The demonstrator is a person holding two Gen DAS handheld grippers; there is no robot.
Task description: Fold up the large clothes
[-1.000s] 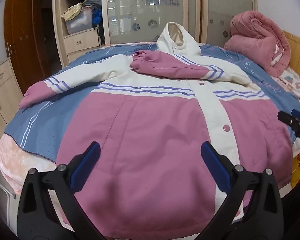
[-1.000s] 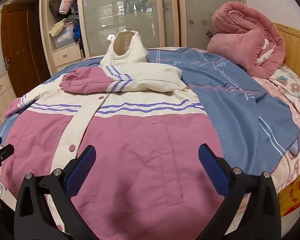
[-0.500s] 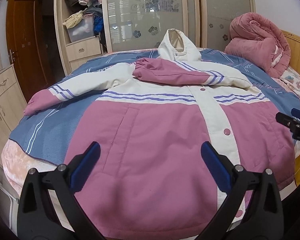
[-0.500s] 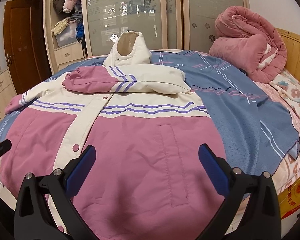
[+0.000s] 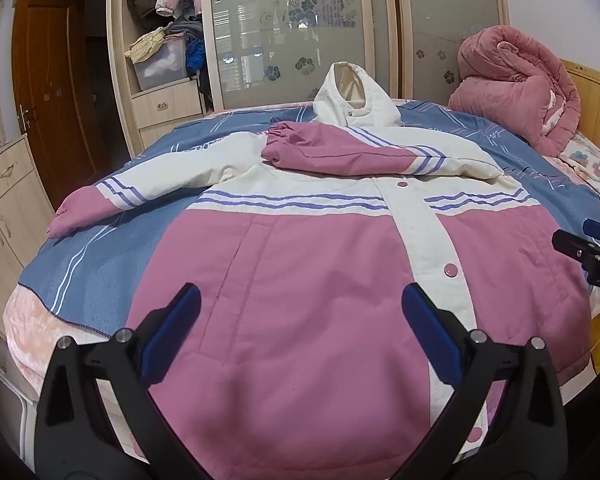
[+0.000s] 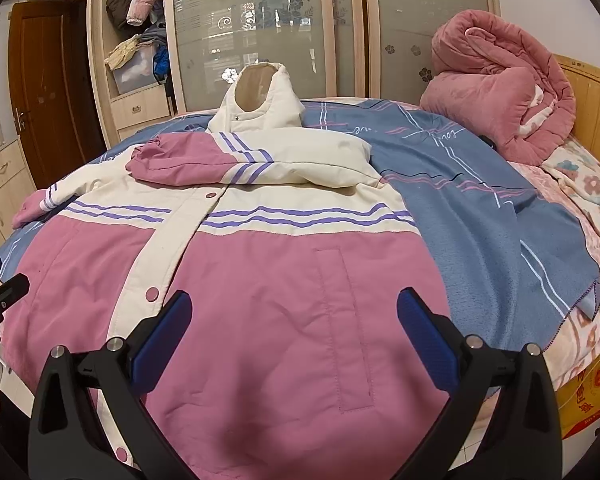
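One large pink-and-cream jacket [image 5: 300, 280] lies front-up on the blue blanket [image 5: 100, 256] that covers the bed [image 6: 580, 332], its hem toward the cameras and its cream hood [image 5: 354, 98] standing at the far end. One sleeve [image 5: 364, 156] is folded across the chest; the other sleeve [image 5: 140, 192] stretches out flat over the blanket. Both claws hover just above the hem with jaws wide apart, holding nothing: the left claw [image 5: 300, 320] over one front panel, the right claw [image 6: 294, 318] over the other panel beside its pocket seam. A rolled pink quilt [image 6: 500, 92] sits near the wooden headboard [image 6: 596, 100]. Beyond the bed stands a wardrobe [image 5: 300, 32] with frosted sliding doors.
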